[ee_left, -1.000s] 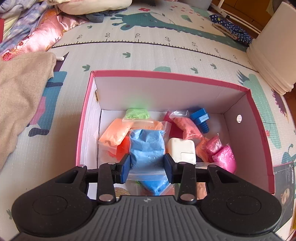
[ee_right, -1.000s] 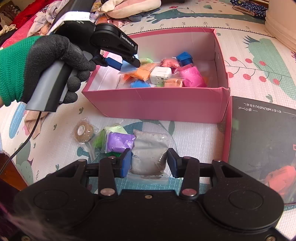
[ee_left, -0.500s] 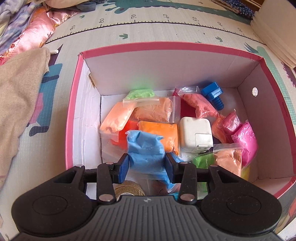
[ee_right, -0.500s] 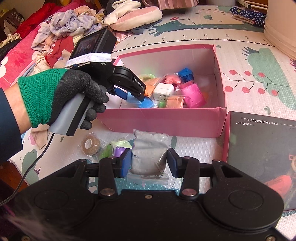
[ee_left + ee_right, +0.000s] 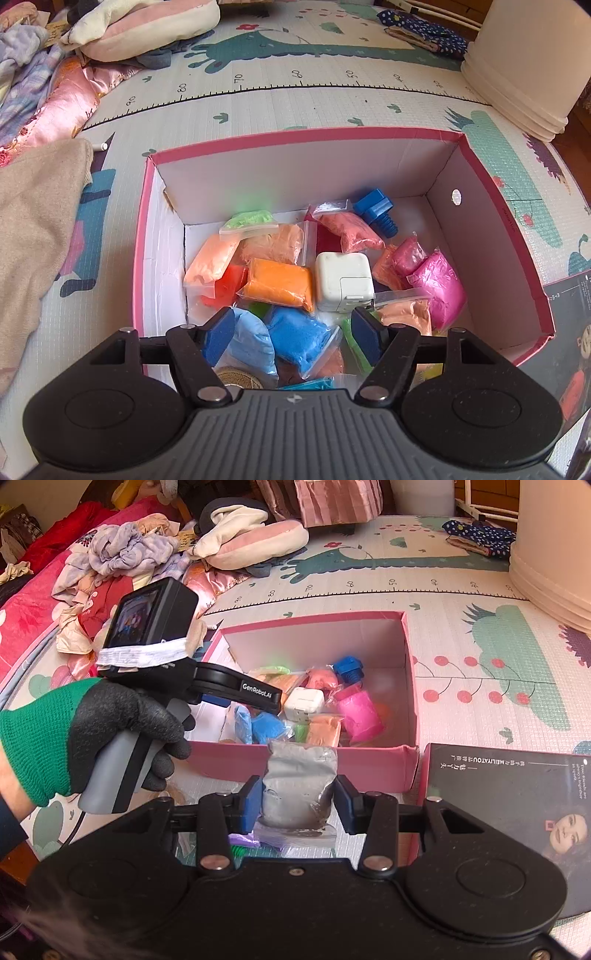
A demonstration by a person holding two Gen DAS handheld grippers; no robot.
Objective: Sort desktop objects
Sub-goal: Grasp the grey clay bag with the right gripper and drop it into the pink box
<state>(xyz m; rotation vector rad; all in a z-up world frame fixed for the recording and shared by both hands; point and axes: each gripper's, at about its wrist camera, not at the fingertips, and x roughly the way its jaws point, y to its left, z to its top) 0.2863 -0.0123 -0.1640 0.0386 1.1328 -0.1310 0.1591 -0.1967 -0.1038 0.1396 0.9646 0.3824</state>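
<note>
A pink cardboard box (image 5: pixel 306 134) on the play mat holds several coloured clay bags, a white charger cube (image 5: pixel 343 281) and a blue plastic bolt (image 5: pixel 378 210). My left gripper (image 5: pixel 291 338) is open above the box's near side; a blue clay bag (image 5: pixel 295 339) lies loose in the box between its fingers. In the right wrist view the left gripper (image 5: pixel 236 696) hangs over the box (image 5: pixel 406 679). My right gripper (image 5: pixel 299 803) is shut on a grey clay bag (image 5: pixel 299 786), held just in front of the box's near wall.
A dark box lid (image 5: pixel 517 812) lies right of the box. A purple bag (image 5: pixel 242 838) lies on the mat under my right gripper. Clothes and a cushion (image 5: pixel 251 546) are piled at the back left. A white bucket (image 5: pixel 554 554) stands at the back right.
My left gripper opened and let the blue bag drop into the box. My right gripper lifted the grey bag off the mat and moved toward the box.
</note>
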